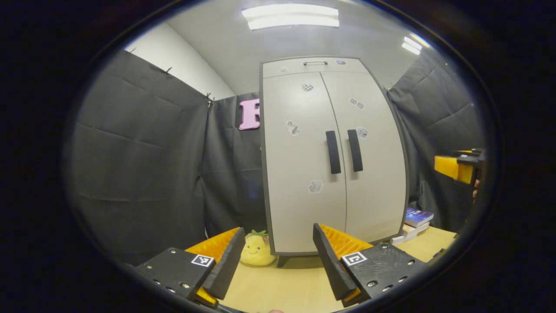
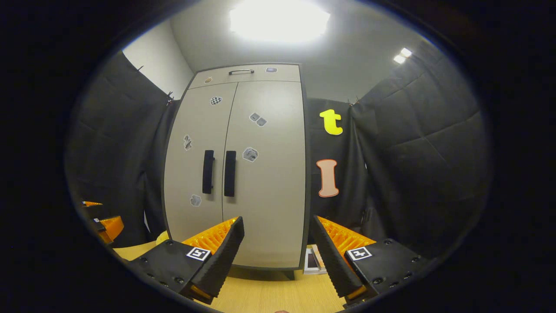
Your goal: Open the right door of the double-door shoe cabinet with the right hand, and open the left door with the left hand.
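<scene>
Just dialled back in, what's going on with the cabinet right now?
Nothing has been opened yet. The shoe cabinet stands on the wooden table with both doors shut, and its two black handles are untouched. A person holds the left gripper and the right gripper in front of it, both open, both short of the doors. A yellow plush toy and some books sit beside the cabinet.

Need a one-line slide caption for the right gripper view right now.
Open right gripper faces the closed shoe cabinet, short of the right door's handle.
</scene>
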Demonstrator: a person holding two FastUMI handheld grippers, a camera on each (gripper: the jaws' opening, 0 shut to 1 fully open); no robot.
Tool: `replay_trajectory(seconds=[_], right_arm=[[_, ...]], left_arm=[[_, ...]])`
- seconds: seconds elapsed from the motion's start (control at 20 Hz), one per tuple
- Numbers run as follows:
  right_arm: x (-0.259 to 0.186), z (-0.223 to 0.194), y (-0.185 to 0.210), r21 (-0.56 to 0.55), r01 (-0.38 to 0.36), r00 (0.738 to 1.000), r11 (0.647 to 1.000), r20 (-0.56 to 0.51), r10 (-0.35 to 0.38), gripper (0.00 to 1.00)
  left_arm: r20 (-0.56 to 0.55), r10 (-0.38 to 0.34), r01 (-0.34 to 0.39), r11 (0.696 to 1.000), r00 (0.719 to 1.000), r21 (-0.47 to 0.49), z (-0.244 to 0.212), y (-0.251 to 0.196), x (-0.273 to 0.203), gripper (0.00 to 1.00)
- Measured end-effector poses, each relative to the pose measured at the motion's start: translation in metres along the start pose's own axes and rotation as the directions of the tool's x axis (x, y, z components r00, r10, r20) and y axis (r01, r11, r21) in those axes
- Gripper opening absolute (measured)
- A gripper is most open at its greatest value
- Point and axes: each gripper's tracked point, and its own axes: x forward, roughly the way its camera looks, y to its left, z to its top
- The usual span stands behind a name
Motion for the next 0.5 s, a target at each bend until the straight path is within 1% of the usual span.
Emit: replay_trajectory(seconds=[0.3,0.5], right_arm=[[0.044,0.022,0.016,0.035,-0.022,1.000,0.999,0.020,0.021,0.98],[0.068,0.028,0.031,0.025,-0.054,0.998,0.998,0.020,0.054,0.98]], left_arm=[[0.001,0.051,-0.051,0.999,0.999,0.008,-0.001,0.027,-0.010,0.90],[0.007,0.094,-0.095,0.995,0.996,0.018,0.000,0.045,-0.020,0.90]])
